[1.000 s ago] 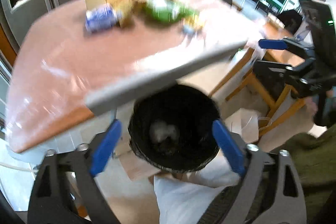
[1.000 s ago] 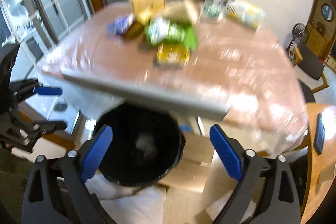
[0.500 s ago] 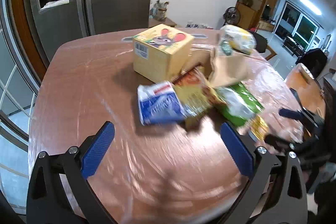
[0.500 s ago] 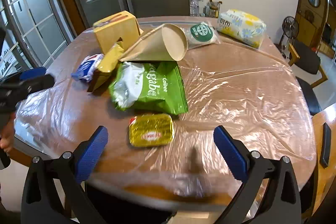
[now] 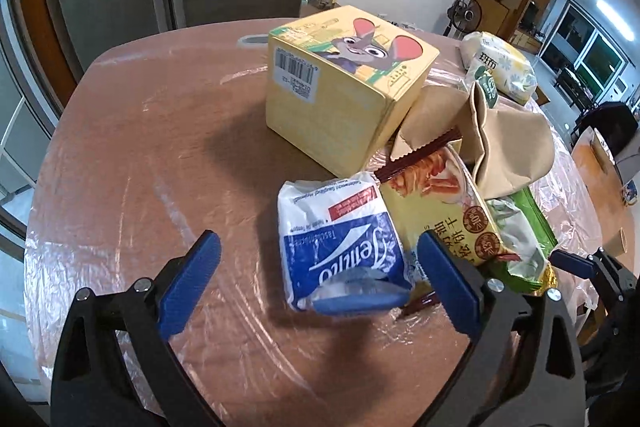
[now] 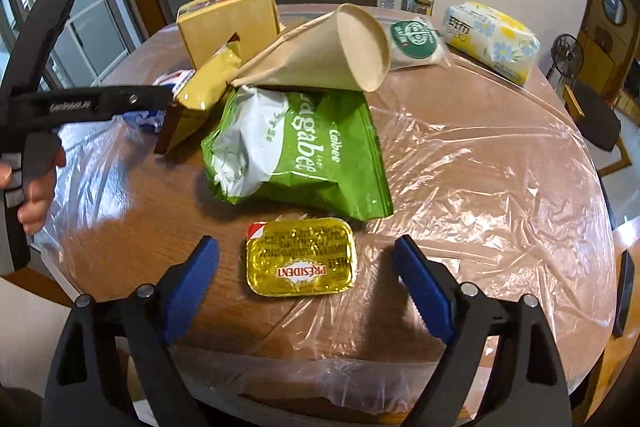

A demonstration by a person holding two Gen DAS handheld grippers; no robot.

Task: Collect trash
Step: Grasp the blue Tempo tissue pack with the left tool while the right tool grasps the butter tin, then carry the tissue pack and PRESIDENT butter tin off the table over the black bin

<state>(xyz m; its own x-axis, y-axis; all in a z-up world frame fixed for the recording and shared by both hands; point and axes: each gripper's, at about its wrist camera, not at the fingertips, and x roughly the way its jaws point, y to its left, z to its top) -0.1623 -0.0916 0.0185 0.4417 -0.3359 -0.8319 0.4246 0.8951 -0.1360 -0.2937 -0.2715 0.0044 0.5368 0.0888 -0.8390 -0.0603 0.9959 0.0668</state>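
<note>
Both grippers have swung from the bin to the table, closing: left gripper around the tissue pack, right gripper around the butter pack.

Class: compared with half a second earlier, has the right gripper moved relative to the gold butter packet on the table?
Yes. The right gripper has closed in on the gold butter packet, which now lies between its closing jaws, untouched.

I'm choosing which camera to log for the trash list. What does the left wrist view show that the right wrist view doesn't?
Only the left wrist view shows the cartoon rabbit printed on the yellow cardboard box and the whole blue-and-white tissue packet.

Only the right wrist view shows the whole gold foil butter pack between the closing right gripper fingers, not yet touched.

Both show the crushed beige paper cup, green snack bag and plastic-covered round table.
</note>
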